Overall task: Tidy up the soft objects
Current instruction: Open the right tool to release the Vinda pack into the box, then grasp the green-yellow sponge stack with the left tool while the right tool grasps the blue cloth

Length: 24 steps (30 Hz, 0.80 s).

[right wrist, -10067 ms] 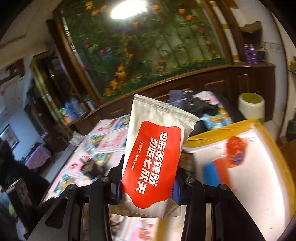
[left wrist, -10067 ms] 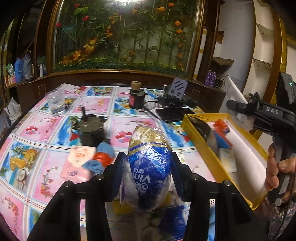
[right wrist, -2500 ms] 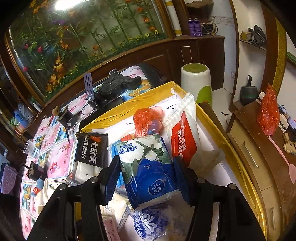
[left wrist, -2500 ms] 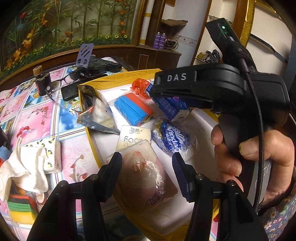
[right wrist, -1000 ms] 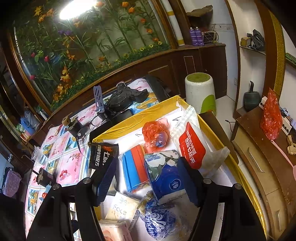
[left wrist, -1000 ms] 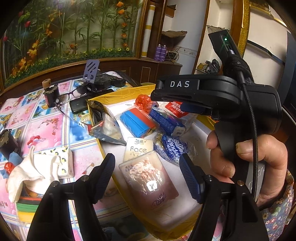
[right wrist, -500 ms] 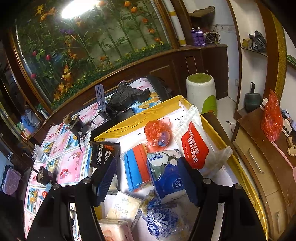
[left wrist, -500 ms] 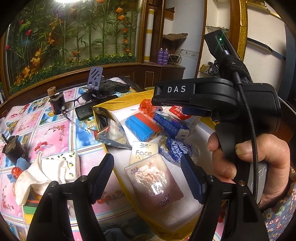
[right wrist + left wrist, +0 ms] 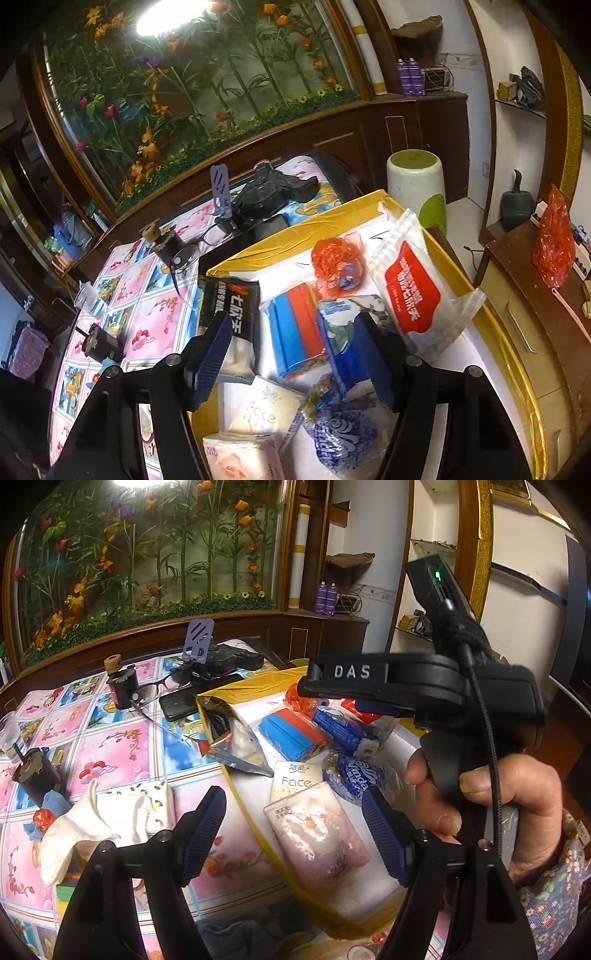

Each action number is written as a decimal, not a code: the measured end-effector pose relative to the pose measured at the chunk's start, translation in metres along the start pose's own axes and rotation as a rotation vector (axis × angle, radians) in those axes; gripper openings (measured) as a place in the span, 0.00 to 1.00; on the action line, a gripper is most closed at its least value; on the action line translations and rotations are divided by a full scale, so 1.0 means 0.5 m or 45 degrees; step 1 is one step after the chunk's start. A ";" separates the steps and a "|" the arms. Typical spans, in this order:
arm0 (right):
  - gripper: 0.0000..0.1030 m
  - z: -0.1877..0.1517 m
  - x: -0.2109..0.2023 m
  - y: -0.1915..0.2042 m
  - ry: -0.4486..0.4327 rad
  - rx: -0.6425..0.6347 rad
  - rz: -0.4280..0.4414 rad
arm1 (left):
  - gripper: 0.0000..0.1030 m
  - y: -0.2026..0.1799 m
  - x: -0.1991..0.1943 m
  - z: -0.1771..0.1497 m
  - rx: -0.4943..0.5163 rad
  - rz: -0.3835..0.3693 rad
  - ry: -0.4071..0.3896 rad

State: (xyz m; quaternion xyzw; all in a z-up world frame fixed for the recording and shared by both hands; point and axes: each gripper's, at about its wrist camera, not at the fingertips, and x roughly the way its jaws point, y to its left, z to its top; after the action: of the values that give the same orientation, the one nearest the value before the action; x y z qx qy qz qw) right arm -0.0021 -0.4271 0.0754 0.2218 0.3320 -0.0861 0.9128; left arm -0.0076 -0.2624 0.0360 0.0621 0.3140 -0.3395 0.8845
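A yellow box (image 9: 258,675) with a white floor holds several soft packs. My left gripper (image 9: 293,805) hovers over its near end, jaws opening and pressing on nothing; a pink tissue pack (image 9: 317,834) lies below them beside a "Face" pack (image 9: 295,781) and a blue Vinda pack (image 9: 354,775). My right gripper (image 9: 293,325) stands open above a flowered blue tissue pack (image 9: 340,332) and a blue-and-red pack (image 9: 299,328). A red wet-wipe pouch (image 9: 413,291), an orange net bag (image 9: 336,266) and a black bag (image 9: 229,306) lie farther back. White cloth (image 9: 107,819) rests on the table.
A person's hand (image 9: 480,786) holds the right tool at the right of the left wrist view. Glasses (image 9: 147,694), a phone (image 9: 181,705), a black spool (image 9: 122,686) and a plastic cup (image 9: 9,731) stand on the flowered tablecloth. A white bin (image 9: 415,184) and a wooden cabinet (image 9: 535,295) flank the box.
The left jaws have spread wider over the pink pack, which stays in the box. The Vinda pack and the red pouch, held ten seconds ago, now lie in the box.
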 end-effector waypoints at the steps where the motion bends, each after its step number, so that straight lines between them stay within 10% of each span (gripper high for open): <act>1: 0.70 -0.001 0.000 0.005 0.001 -0.013 0.003 | 0.79 0.008 -0.008 -0.002 -0.013 -0.004 -0.006; 14: 0.70 -0.016 -0.004 0.043 -0.005 -0.106 0.046 | 0.81 0.250 -0.075 -0.057 -0.200 0.072 0.058; 24: 0.70 -0.023 -0.005 0.061 0.002 -0.134 0.071 | 0.81 0.315 -0.082 -0.103 -0.046 -0.004 0.193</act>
State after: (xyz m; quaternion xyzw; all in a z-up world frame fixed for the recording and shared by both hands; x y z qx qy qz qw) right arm -0.0015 -0.3947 0.0797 0.1828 0.3303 -0.0429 0.9250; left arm 0.0433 -0.1027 0.0031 0.0712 0.3862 -0.3295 0.8586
